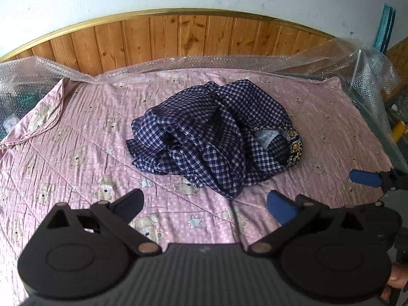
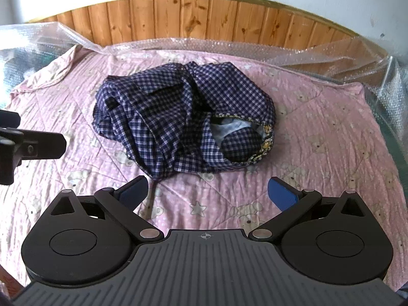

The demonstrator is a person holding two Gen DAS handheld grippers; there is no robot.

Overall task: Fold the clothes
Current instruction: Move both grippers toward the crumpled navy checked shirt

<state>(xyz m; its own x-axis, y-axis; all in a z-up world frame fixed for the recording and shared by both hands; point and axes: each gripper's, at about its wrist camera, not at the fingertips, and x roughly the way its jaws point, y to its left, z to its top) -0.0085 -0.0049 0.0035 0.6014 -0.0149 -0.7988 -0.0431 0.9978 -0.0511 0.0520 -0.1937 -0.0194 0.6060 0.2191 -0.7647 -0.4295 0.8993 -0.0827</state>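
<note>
Left wrist view: the left gripper (image 1: pixel 205 207) has its fingers spread wide with nothing between them. The shirt (image 1: pixel 214 137), a crumpled navy check heap, lies just ahead of the fingertips and a little right of the midline, its near hem ending short of the gap. A patterned gold-and-black band (image 1: pixel 295 145) shows at the shirt's right side; no writing can be read there. Bare quilt (image 1: pixel 76 137) stretches left of the left finger, out to a turned-back edge. The right gripper (image 1: pixel 367 178) enters beyond the right finger, near the quilt's right edge.

Right wrist view: the right gripper (image 2: pixel 207 191) is also spread wide and empty. The shirt (image 2: pixel 178 119) sits just ahead of the fingertips, mostly toward the left finger. Open quilt (image 2: pixel 331 127) runs right of the right finger to the plastic wrap (image 2: pixel 382 76). The left gripper (image 2: pixel 40 145) shows far left. A headboard (image 2: pixel 204 17) closes the far side.
</note>
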